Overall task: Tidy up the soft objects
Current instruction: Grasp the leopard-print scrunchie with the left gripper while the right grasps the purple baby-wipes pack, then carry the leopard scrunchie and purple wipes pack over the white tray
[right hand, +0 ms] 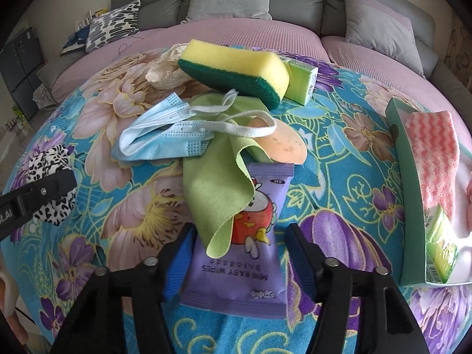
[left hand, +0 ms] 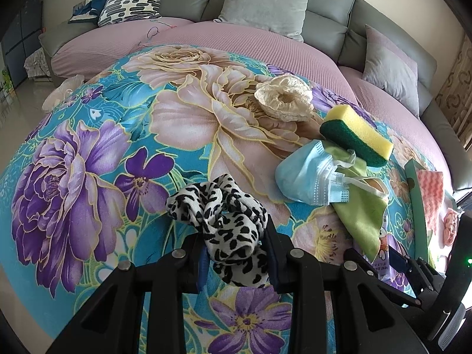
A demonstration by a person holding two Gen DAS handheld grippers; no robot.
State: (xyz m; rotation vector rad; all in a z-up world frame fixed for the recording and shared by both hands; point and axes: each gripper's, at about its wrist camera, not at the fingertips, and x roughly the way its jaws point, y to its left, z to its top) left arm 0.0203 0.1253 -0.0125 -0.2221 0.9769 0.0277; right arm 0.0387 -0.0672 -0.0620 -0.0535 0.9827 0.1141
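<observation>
While the left wrist view is showing no writing that can be read, the left gripper (left hand: pixel 236 253) is clamping its jaws on a black-and-white spotted scrunchie (left hand: pixel 224 221) above the flowered cloth (left hand: pixel 88 147). Farther off, a cream lace scrunchie (left hand: pixel 284 98) is lying on the cloth, and a yellow-and-green sponge (left hand: pixel 357 134) is resting beside it, partly on a blue face mask (left hand: pixel 309 177) and a green cloth (left hand: pixel 362 215). A grey sofa (left hand: pixel 324 11) with cushions is standing behind.

In the right wrist view, the right gripper (right hand: pixel 236 253) is straddling a purple packet (right hand: pixel 244 244) printed "MINI BABY WIPES", which is lying flat on the flowered cloth; the left blue pad seems to be meeting the packet's edge, while the right one is standing just clear, so the jaws are not yet gripping. The green cloth is draping over the packet's top left corner, getting in the way there. At the right, a green box (right hand: pixel 408 177) is holding a pink wavy cloth (right hand: pixel 433 156) and a small green pack (right hand: pixel 441 247); its print is too small to read.
</observation>
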